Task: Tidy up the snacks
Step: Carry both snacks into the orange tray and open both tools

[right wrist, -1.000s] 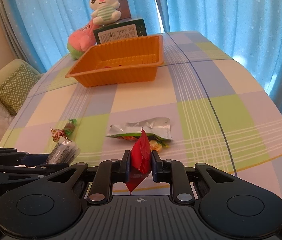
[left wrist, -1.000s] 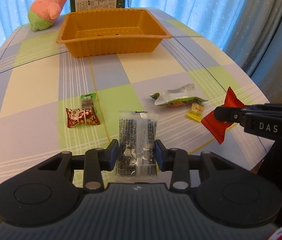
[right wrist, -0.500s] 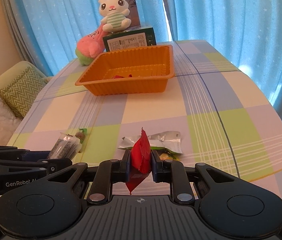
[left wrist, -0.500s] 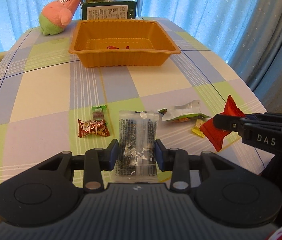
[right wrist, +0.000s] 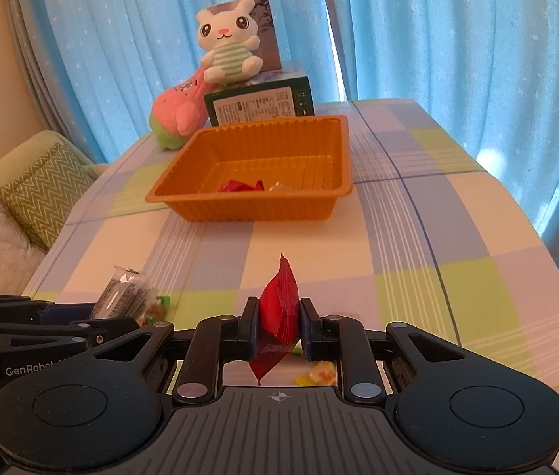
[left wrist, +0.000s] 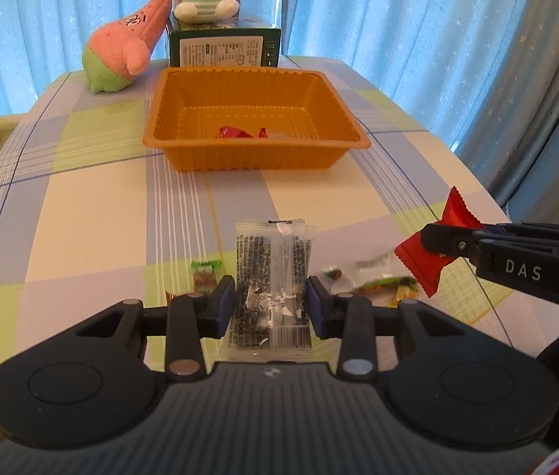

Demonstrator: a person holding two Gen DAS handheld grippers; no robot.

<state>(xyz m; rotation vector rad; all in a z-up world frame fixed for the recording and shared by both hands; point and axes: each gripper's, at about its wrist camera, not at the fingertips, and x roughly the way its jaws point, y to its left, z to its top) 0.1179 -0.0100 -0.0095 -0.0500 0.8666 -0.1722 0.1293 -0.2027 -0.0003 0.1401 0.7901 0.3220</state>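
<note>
Clear black-print packet clamped in my left gripper jaws, red packet clamped in my right gripper jaws, both held above the worktop, short of the orange tray. I judge: carry both past the near rim, lower, then release; loose sweets remain below.

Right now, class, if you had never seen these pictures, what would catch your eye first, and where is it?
The bright orange tray in mid-table stands out, with a few wrapped snacks inside. Close up, the left gripper grips a clear packet with dark print, and the right gripper pinches a red packet. Behind the tray, a white bunny plush sits on a dark green box.
</note>
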